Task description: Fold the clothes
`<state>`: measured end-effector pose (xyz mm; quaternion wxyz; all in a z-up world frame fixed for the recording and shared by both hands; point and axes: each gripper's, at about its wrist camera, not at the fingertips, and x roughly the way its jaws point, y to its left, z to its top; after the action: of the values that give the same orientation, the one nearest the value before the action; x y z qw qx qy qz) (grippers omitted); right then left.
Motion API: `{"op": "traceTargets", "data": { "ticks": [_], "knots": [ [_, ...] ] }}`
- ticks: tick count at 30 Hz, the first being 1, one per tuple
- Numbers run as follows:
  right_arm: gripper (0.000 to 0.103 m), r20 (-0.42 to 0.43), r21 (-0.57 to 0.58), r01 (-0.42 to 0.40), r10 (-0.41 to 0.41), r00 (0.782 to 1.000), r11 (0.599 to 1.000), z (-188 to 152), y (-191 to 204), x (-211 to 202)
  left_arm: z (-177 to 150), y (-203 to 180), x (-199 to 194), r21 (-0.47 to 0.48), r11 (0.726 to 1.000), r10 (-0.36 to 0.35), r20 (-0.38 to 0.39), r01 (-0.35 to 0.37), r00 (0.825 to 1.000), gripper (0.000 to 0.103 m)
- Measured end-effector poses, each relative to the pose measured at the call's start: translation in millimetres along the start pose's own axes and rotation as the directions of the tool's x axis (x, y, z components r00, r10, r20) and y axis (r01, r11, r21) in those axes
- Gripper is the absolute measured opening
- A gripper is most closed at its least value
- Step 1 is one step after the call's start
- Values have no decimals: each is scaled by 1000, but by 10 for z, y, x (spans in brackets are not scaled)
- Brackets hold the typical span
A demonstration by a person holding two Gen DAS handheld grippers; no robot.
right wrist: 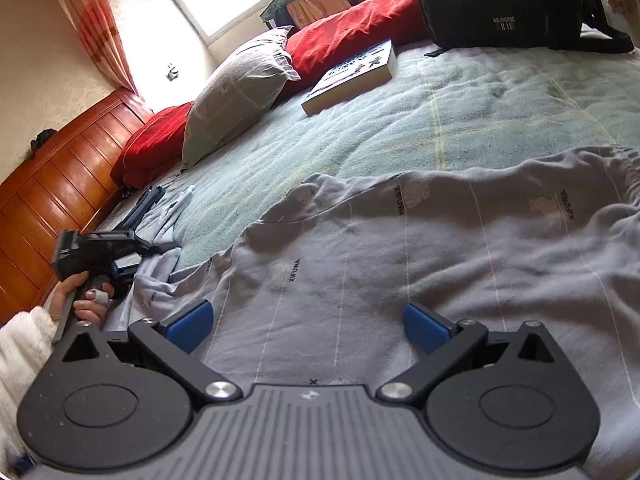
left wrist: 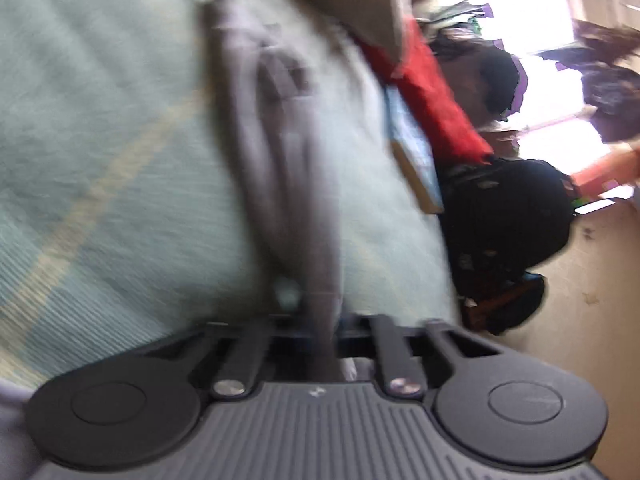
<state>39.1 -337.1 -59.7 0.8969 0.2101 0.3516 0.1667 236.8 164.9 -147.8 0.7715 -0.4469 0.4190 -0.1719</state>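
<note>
left gripper clamped on grey garment | right gripper fingers wide, empty | keep cloth taut, edges aligned over bed

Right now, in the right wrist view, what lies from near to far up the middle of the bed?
Right gripper, open → grey garment spread flat → green blanket → book → red pillow by the window.
</note>
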Motion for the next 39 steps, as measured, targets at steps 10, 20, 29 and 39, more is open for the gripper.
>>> {"op": "traceTargets", "data": {
  "ticks": [10, 20, 29, 39],
  "knots": [
    [103, 1, -29, 11, -10, 1000, 1000, -36, 19, -20, -134, -808, -316, 222, 970, 69, 133, -97, 989, 6],
    [103, 9, -58, 16, -16, 1000, 998, -87, 38, -47, -650, -1232, -1245, 433, 835, 154, 410, -341, 899, 6],
    [103, 10, -104, 55, -54, 998, 993, -143, 124, -58, -1008, -776, -1545, 367, 840, 211, 458, -400, 864, 6],
    [103, -20, -169, 100, -105, 994, 981, -105, 244, -33, -1273, -277, -1752, 281, 856, 273, 468, -434, 841, 6]
  ]
}}
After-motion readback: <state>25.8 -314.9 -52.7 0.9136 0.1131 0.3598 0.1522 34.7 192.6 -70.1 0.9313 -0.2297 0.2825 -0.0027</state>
